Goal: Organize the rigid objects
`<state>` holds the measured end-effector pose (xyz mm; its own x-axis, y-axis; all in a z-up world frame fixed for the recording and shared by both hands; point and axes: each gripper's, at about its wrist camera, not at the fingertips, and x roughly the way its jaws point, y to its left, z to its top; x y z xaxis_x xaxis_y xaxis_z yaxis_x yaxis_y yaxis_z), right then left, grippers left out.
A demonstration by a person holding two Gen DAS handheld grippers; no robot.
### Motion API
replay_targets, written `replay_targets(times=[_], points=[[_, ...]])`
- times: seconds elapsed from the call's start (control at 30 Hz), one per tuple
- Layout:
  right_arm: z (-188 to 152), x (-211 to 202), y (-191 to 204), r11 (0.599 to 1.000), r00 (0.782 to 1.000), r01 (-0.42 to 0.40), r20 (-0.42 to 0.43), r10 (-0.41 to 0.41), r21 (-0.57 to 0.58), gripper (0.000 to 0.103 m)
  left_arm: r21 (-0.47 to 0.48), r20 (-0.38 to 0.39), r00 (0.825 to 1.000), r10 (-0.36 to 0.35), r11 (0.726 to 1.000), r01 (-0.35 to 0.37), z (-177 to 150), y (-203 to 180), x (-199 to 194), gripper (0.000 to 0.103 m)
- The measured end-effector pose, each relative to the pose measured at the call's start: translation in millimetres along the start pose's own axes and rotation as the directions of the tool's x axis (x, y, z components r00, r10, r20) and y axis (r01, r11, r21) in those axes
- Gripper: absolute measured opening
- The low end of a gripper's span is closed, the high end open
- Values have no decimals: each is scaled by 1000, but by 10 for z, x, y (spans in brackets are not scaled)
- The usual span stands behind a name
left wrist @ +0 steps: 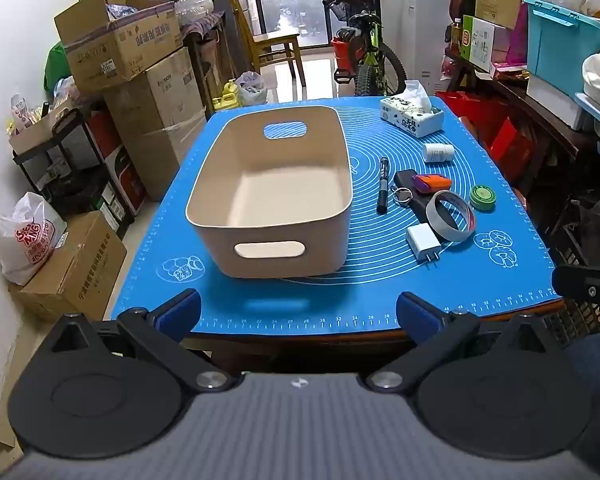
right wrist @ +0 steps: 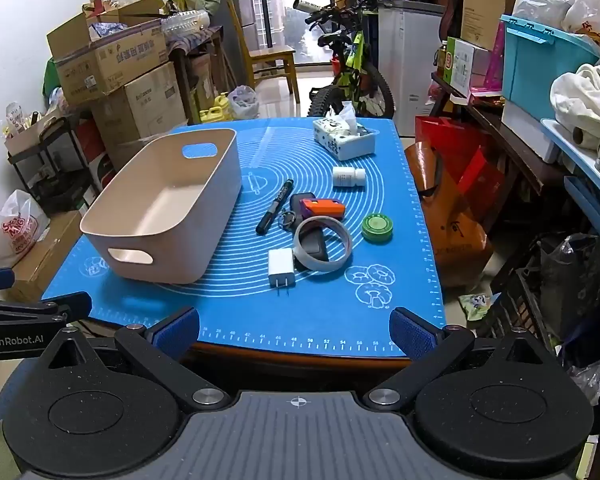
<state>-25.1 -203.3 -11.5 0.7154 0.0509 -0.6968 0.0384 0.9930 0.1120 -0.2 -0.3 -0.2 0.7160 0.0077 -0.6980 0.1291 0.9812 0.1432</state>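
- Cluttered storage room surrounds the worktop (left wrist: 500,280), which is covered by a blue silicone mat (left wrist: 228,304); cartons stand along the wall and a bicycle (left wrist: 364,52) at the far end.
- I read the left gripper (left wrist: 298,314) and right gripper (right wrist: 294,330) as spread wide with nothing between the pads; both hover off the near edge, angled down.
- Beige bin (left wrist: 272,248) sits empty on the mat's left half. I judge it light, stiff and smooth-walled; take it by a handle cut-out or the rim.
- Loose items lie right of the bin, well apart from both grippers:
  - marker (right wrist: 275,207): slim, may roll; pinch across mid-barrel.
  - white charger (right wrist: 281,267): boxy, flat faces; grip its sides, clear of the prongs.
  - tape ring (right wrist: 323,249): hollow, resting on a dark object; clamp one wall.
  - pill bottle (right wrist: 349,176): lying on its side, likely slippery; grip across the body.
  - green tin (right wrist: 377,227): low disc; grip across its edge.
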Motion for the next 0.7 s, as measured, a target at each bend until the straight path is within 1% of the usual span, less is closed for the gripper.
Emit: replay_targets(times=[0.4,0.7], points=[[-8,-19,14,1000,1000,3,3,-3,0,100,4,-6,1000,-6,1000,6,47,17,-10,102],[12,-4,-5,1000,1000,5,-1,-5,6,100,1,-1,1000,6,1000,-6,59,-27,-6,102]])
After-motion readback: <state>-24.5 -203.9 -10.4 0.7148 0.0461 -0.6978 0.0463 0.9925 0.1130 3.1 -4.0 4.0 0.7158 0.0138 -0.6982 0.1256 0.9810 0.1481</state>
